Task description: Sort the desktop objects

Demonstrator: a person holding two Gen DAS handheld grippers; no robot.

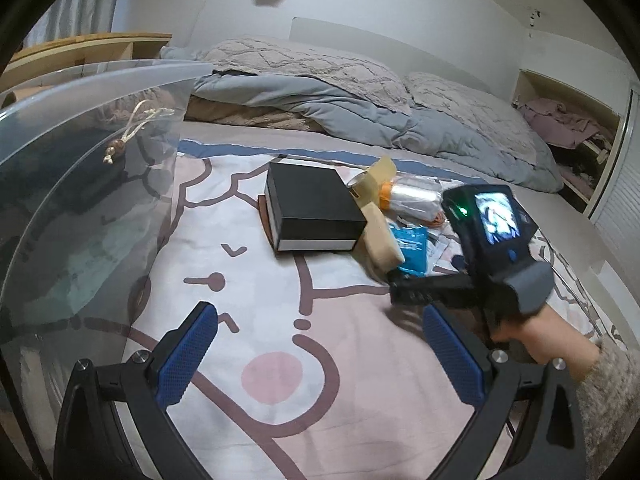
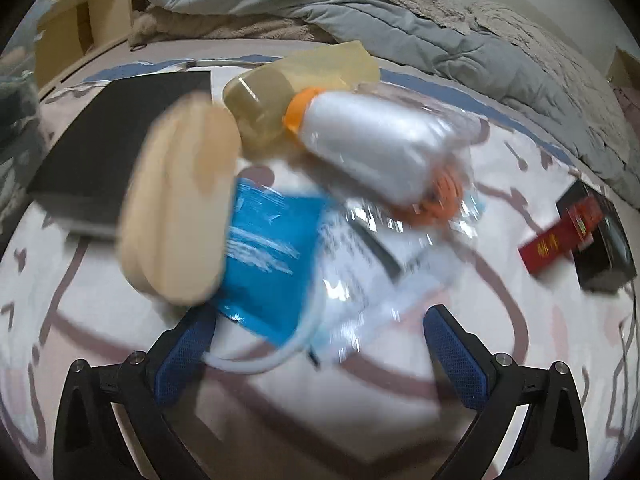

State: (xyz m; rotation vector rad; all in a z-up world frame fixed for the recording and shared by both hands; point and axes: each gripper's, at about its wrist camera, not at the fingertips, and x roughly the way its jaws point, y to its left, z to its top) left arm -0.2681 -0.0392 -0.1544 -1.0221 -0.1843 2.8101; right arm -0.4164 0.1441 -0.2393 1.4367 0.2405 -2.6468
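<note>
Both tongs apart, empty, over the bedsheet [image 1: 248, 320].
Left gripper [image 1: 320, 354] near clear bin [image 1: 80, 160]; right gripper [image 2: 320, 354] beside blue packet [image 2: 264, 256], beige case [image 2: 180, 208], black box [image 1: 316, 210].

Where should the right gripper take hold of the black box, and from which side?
Grip the black box across its two long side walls, coming down from above. It lies flat on the bedsheet, wide face up, with its near and left sides free; the beige block crowds its right end, so stay leftward.
</note>
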